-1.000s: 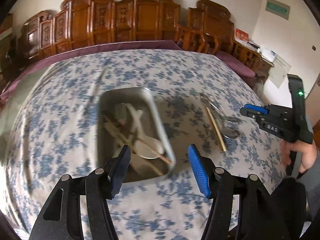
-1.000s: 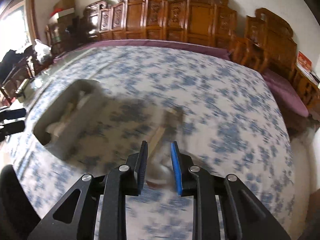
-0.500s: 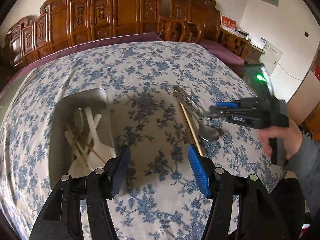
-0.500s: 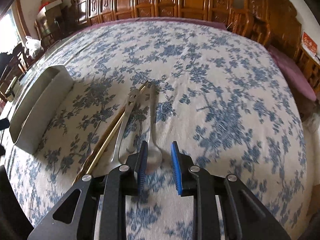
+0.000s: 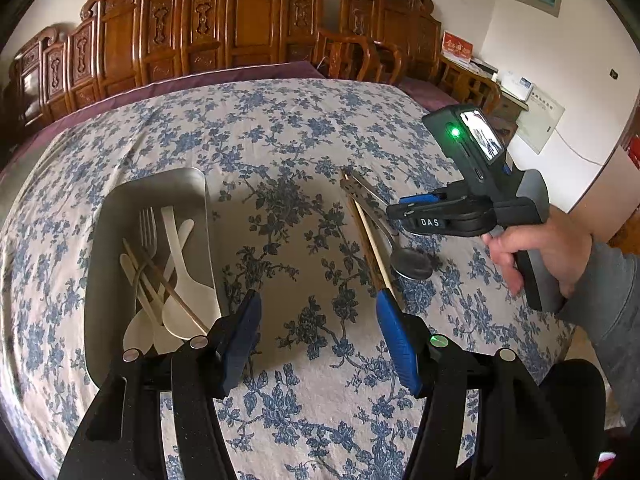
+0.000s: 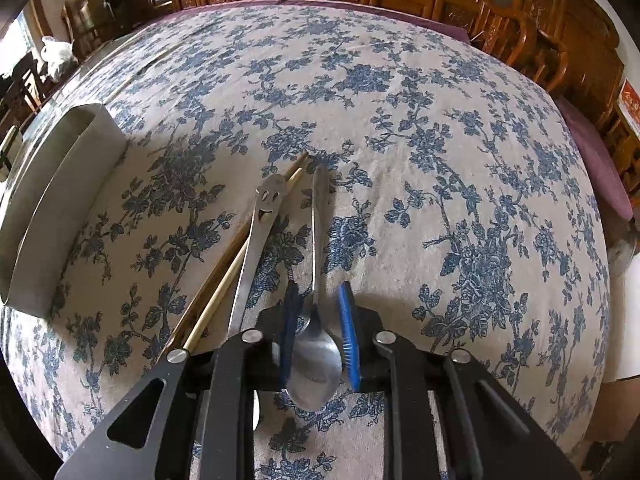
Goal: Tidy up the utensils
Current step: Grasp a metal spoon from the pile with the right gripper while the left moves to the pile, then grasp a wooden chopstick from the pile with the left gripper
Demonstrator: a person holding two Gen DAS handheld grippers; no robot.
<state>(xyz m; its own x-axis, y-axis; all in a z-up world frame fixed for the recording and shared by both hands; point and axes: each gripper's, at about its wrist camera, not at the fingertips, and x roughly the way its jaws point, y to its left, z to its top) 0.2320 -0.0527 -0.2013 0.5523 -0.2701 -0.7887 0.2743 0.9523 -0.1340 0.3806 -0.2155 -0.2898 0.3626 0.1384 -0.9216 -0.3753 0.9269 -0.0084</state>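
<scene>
Closing in on the spoon (image 6: pixel 316 344) for the tray (image 5: pixel 120 216)
Right gripper (image 6: pixel 318 332) low over the cloth (image 6: pixel 440 160), fingers narrow, straddling the spoon's neck, not yet clamped; chopsticks (image 6: pixel 224 276) and smiley utensil (image 6: pixel 260 224) just beside it. Left gripper (image 5: pixel 316 332) wide and holding nothing, near the tray at the table's left edge. Next, probably: pinch, lift, carry over to the tray

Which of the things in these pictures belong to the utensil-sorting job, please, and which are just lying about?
Job: metal tray holding a fork and pale spoons; steel spoon between the right gripper fingers; smiley-handled utensil; chopsticks; left gripper, open.

Lying about: carved wooden chairs; floral tablecloth.
</scene>
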